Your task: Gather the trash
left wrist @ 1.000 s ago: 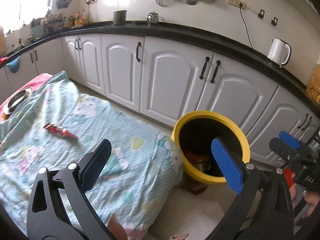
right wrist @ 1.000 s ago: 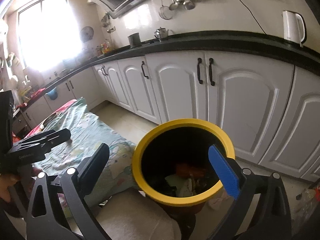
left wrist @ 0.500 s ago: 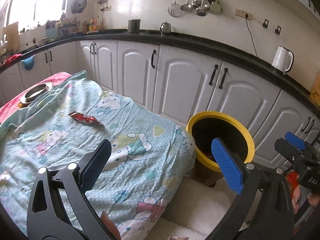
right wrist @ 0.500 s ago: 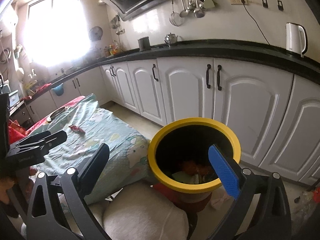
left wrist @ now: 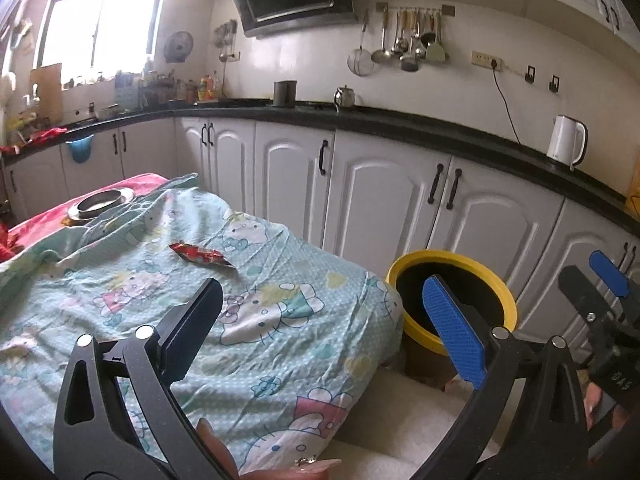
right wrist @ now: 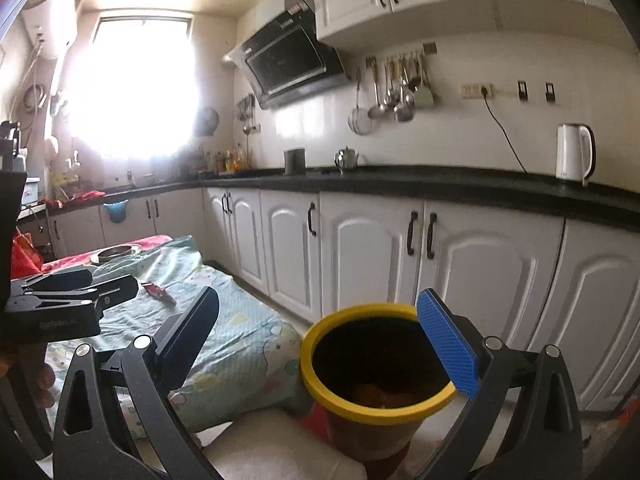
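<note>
A red snack wrapper (left wrist: 202, 254) lies on the light blue cartoon-print cloth (left wrist: 248, 344) that covers a low table; it also shows small in the right wrist view as the wrapper (right wrist: 159, 292). A yellow-rimmed bin (left wrist: 454, 300) stands on the floor just right of the table, with trash inside it in the bin (right wrist: 376, 360). My left gripper (left wrist: 320, 328) hovers open over the cloth's near right part, well short of the wrapper. My right gripper (right wrist: 320, 340) is open and empty above the bin's near side.
White cabinets (left wrist: 384, 200) under a black counter (left wrist: 400, 124) run behind the table and bin. A white kettle (left wrist: 566, 142) stands on the counter. A metal dish (left wrist: 100, 202) sits at the table's far left. A pale cushion (right wrist: 280, 448) lies below the bin.
Both cameras have tilted up and pulled back from the bin. The left gripper has swung left over the cloth, so the wrapper sits nearer the middle. Both grippers stayed open.
</note>
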A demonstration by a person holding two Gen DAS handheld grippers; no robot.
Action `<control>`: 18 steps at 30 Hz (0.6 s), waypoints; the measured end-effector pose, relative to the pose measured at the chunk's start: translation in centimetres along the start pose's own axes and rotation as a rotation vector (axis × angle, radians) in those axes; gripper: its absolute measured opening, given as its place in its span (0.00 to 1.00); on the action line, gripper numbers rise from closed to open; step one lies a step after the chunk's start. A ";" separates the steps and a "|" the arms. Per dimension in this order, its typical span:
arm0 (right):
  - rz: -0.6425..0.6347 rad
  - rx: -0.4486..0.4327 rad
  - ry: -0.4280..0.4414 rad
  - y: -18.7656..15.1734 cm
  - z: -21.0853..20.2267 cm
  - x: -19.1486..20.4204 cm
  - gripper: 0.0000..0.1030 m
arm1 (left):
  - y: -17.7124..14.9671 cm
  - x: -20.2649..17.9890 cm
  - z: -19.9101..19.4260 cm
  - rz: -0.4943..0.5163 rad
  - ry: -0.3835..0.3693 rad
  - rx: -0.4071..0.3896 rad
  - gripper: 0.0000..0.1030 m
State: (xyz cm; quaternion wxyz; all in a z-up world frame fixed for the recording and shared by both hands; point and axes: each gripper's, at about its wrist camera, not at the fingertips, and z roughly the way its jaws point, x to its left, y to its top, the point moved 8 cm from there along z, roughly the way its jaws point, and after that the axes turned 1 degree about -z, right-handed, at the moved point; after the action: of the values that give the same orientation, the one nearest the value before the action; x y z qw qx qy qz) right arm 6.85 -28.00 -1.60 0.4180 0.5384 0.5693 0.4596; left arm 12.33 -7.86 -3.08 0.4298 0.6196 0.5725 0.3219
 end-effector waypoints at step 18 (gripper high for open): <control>0.010 0.029 0.004 -0.8 0.7 0.2 0.94 | -0.9 0.0 -0.1 -0.005 -0.012 -0.004 0.89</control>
State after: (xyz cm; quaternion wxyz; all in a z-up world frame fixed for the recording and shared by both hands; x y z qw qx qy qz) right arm 7.29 -27.74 -2.52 0.4067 0.5464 0.5739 0.4546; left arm 11.88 -7.84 -3.86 0.4354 0.6191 0.5707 0.3185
